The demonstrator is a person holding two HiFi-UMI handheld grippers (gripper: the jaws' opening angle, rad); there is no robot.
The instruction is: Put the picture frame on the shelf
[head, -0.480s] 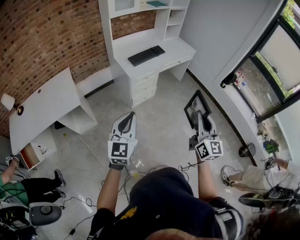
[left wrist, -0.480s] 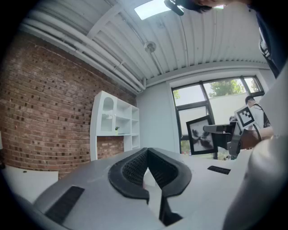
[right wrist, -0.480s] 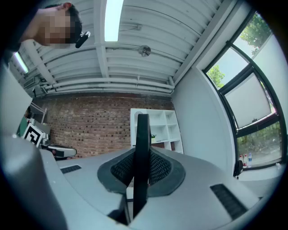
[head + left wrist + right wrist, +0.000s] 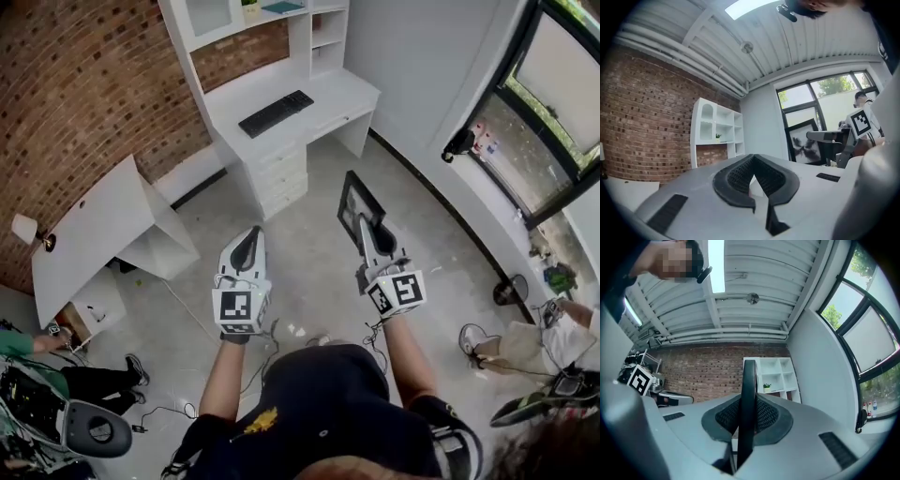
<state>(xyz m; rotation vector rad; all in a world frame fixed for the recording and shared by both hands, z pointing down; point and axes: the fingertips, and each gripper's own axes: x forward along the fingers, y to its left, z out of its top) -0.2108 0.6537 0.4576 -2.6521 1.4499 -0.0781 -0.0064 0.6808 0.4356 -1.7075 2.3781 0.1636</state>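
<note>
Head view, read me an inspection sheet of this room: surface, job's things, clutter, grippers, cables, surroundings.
Surface: white desk carries a keyboard; the shelf above it has open compartments.
Job's things: picture frame in the air, clamped between the right fingers, not yet on the shelf.
Clutter: second white desk, lamp.
Grippers: right gripper shut on the picture frame; left gripper shut, nothing held.
Cables: loose cables on the grey floor.
Surroundings: brick wall, windows, a seated person at the right, another at the left.
</note>
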